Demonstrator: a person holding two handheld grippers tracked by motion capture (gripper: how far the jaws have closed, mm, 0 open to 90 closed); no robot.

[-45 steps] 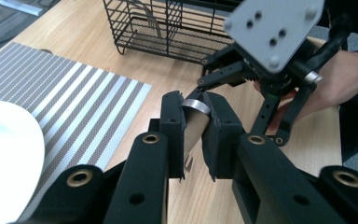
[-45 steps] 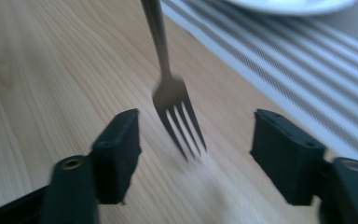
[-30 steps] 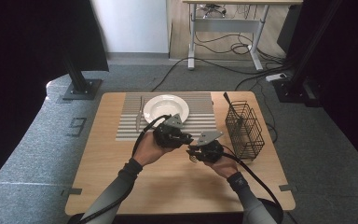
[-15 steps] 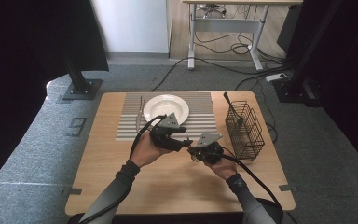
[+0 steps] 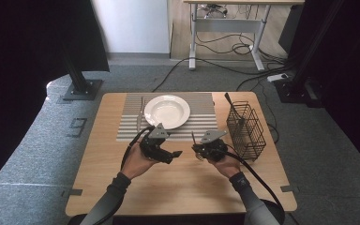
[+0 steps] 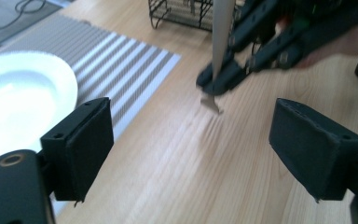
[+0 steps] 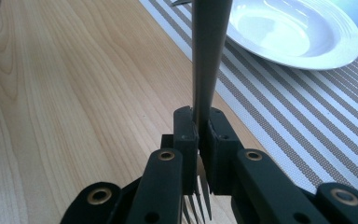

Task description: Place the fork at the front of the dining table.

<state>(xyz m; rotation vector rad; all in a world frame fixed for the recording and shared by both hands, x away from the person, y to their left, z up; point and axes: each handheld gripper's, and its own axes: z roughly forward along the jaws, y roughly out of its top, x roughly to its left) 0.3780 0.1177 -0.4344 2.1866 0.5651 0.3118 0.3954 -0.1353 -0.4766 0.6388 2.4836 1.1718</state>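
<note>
Fork (image 7: pixel 208 60) | left gripper (image 5: pixel 168 153): jaws wide apart, empty, now drawn back leftward from the right | right gripper (image 5: pixel 200 151): clamped on fork, tines down, handle up | handoff apparently abandoned; plate (image 5: pixel 167 111) ahead, basket (image 5: pixel 246 131) beside right gripper.

Both forearms reached in from below. The left gripper (image 5: pixel 176 153) pointed right with its jaws spread wide. The right gripper (image 7: pixel 198 135) faced it, jaws clamped together.
</note>
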